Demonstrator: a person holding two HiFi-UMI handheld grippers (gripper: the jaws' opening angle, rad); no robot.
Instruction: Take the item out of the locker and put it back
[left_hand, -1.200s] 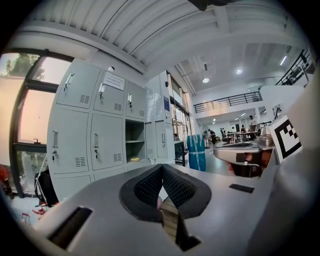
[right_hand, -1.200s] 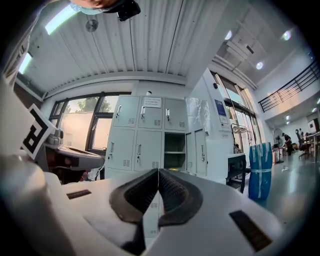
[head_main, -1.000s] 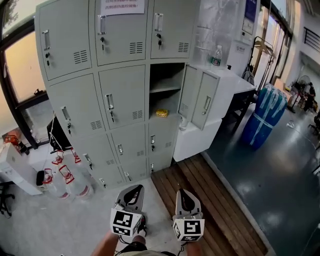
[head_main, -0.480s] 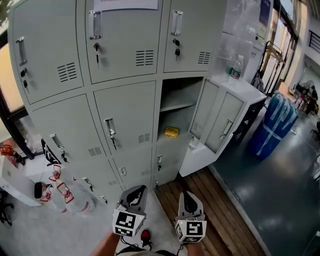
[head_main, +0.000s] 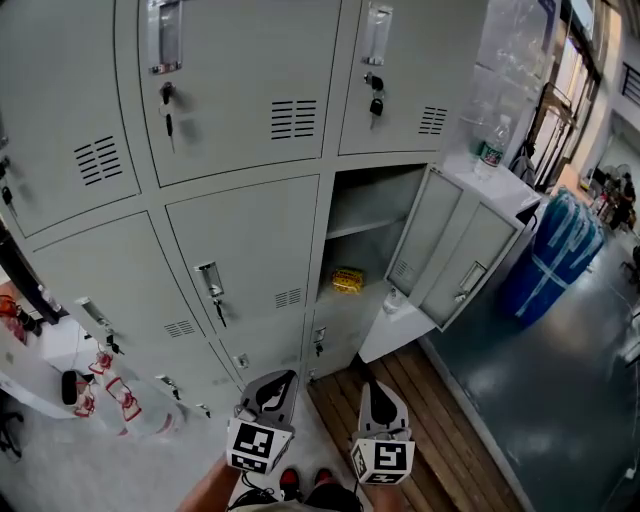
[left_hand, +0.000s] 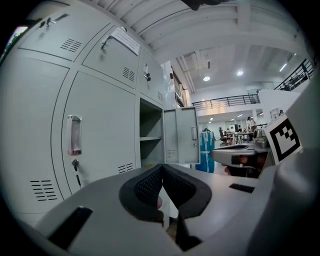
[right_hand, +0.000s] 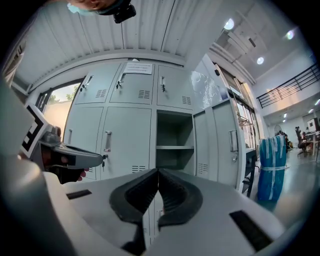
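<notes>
1. The item (head_main: 347, 280) is a small yellow lump on the floor of the one open compartment of the grey locker (head_main: 240, 230). It lies under the inner shelf (head_main: 362, 224) and toward the front edge. The door (head_main: 452, 258) hangs swung out to the right.
2. Both tools are well short of it. The left gripper (head_main: 279, 380) has its jaws pressed together with nothing between them, and the right gripper (head_main: 372, 386) is likewise closed and empty. Both point at the locker front.
3. From here the item looks flat and a bit crumpled, like a packet or a soft wrapped thing. I can't make out what it really is at this size.
4. My guess is that it's light and gives under pressure, possibly with a slick wrapper, so a gentle squeeze should do.
5. I'd take it across its narrow middle, coming in level under the shelf, with the jaws opened first.
6. The right gripper sits closer to the opening, though the door crowds that side.
</notes>
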